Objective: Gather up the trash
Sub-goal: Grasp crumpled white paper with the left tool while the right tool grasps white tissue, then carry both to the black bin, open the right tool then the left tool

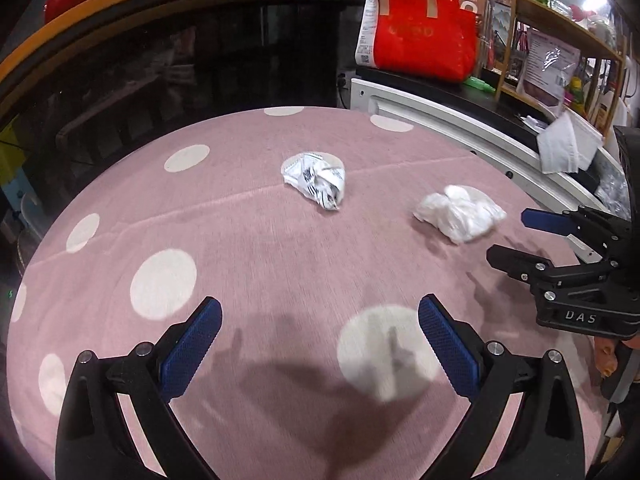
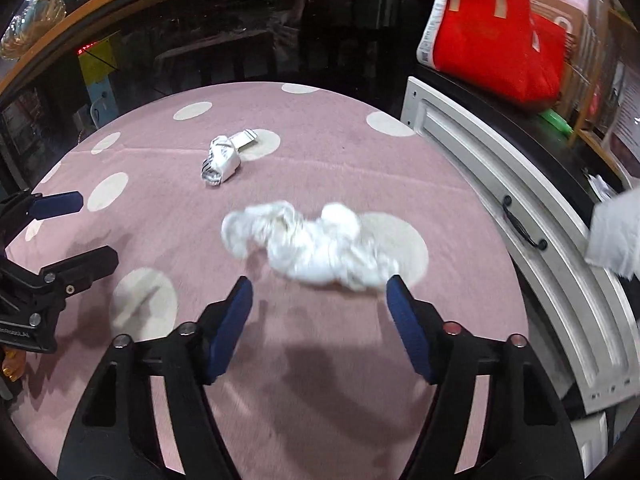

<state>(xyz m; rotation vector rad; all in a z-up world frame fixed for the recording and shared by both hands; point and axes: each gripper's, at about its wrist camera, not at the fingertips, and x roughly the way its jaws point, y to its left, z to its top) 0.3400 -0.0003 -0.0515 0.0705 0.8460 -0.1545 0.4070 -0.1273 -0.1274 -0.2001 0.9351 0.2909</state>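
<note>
Right gripper (image 2: 320, 304) fingers spread just short of a blurred, seemingly plastic white wad (image 2: 316, 244); left gripper (image 1: 320, 328) likewise spread.

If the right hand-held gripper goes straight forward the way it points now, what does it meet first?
Most likely the crumpled white plastic bag, lying on the pink dotted tablecloth just beyond the open right hand-held gripper. Exact depth is unclear.

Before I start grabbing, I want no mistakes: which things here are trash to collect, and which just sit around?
Trash to collect:
crumpled printed wrapper
crumpled white plastic bag

Just lying about:
red tote bag on the black counter
green object beside it
polka-dot tablecloth
white cabinet door
</note>
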